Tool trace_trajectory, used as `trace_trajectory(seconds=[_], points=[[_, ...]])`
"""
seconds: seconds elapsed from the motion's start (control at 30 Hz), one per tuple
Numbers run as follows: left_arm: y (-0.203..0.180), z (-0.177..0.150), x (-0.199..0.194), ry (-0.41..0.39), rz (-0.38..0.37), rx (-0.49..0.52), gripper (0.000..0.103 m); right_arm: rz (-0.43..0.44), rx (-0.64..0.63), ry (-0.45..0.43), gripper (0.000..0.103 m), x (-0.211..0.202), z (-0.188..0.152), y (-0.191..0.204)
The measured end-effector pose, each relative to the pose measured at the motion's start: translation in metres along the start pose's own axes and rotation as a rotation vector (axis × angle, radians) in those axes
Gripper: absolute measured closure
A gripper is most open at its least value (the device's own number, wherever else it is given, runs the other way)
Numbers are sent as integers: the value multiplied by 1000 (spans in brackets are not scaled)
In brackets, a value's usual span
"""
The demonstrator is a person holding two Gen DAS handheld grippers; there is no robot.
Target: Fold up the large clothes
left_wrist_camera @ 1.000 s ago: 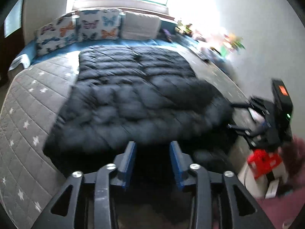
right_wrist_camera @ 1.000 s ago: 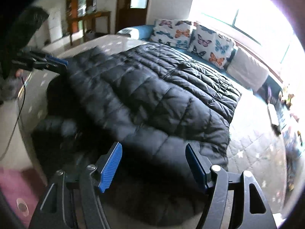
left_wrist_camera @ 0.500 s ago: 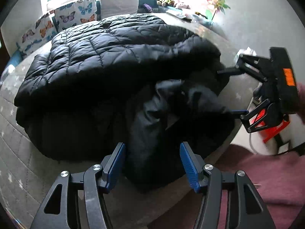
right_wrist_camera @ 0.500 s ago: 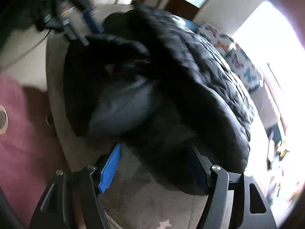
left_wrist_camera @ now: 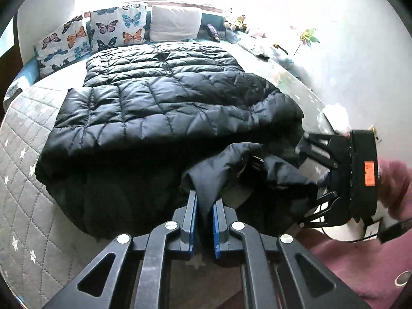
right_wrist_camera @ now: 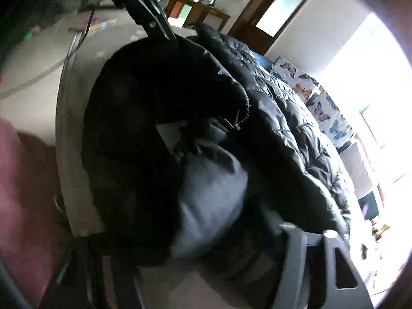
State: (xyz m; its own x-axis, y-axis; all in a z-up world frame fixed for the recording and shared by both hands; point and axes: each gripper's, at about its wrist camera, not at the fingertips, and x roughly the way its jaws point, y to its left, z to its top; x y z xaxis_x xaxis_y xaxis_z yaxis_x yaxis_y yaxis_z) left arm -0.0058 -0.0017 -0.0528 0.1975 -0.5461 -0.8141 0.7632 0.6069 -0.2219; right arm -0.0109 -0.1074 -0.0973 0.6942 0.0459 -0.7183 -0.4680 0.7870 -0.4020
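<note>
The left wrist view shows a black puffy jacket [left_wrist_camera: 175, 103] lying spread out on a grey quilted bed [left_wrist_camera: 23, 193]. Its far end reaches toward the butterfly pillows [left_wrist_camera: 108, 31] and its near end hangs over the bed edge close to me. The left gripper [left_wrist_camera: 204, 206] is clenched on a thin fold of the jacket's smooth grey lining [left_wrist_camera: 213, 177]. Its blue pads have just closed and now press the cloth from both sides. I think this part is the collar or hood, because a zipper end shows just beside it. It is pinched there, I suppose, so that the near end can be lifted and carried over the body of the jacket.

On the right side of the same view the right gripper [left_wrist_camera: 312, 173] points into the crumpled near corner, with a hand in a pink sleeve [left_wrist_camera: 394, 180] behind it. In the right wrist view this gripper [right_wrist_camera: 180, 242] has the grey lining [right_wrist_camera: 213, 200] bulging between its jaws. The jaws have just been closing, but the picture is blurred and dark, so I cannot tell whether the pads already press the cloth.

The fold has hardly begun, in my judgement: the jacket is mostly flat, and both hands are taking hold at the near edge.
</note>
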Motion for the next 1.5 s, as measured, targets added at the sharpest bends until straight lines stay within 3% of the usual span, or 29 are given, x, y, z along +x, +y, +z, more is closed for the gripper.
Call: trace_trajectory(seconds=[0.1, 0.17, 0.3, 0.37, 0.4, 0.43, 0.63, 0.87, 1.17, 1.5], points=[[10, 1, -7, 14, -23, -36, 92, 39, 107, -11, 69, -8, 5, -19], [17, -1, -15, 18, -30, -68, 92, 50, 187, -45, 72, -18, 11, -35], [33, -10, -47, -48, -22, -94, 89, 66, 298, -98, 76, -30, 24, -56], [38, -20, -62, -70, 37, -75, 65, 80, 340, -117, 76, -34, 27, -63], [40, -25, -67, -76, 90, -65, 42, 80, 357, -128, 77, -34, 26, -66], [42, -29, -71, -89, 139, -52, 31, 82, 373, -138, 77, -36, 25, -68], [48, -48, -71, -117, 271, 40, 29, 100, 442, -173, 78, -38, 20, -78], [41, -45, -19, -103, 486, 264, 29, 104, 471, -176, 78, -39, 22, -89], [25, -65, 10, -115, 565, 466, 28, 96, 500, -179, 78, -41, 23, -90], [31, -68, 17, -120, 554, 488, 27, 85, 513, -185, 78, -42, 24, -94]])
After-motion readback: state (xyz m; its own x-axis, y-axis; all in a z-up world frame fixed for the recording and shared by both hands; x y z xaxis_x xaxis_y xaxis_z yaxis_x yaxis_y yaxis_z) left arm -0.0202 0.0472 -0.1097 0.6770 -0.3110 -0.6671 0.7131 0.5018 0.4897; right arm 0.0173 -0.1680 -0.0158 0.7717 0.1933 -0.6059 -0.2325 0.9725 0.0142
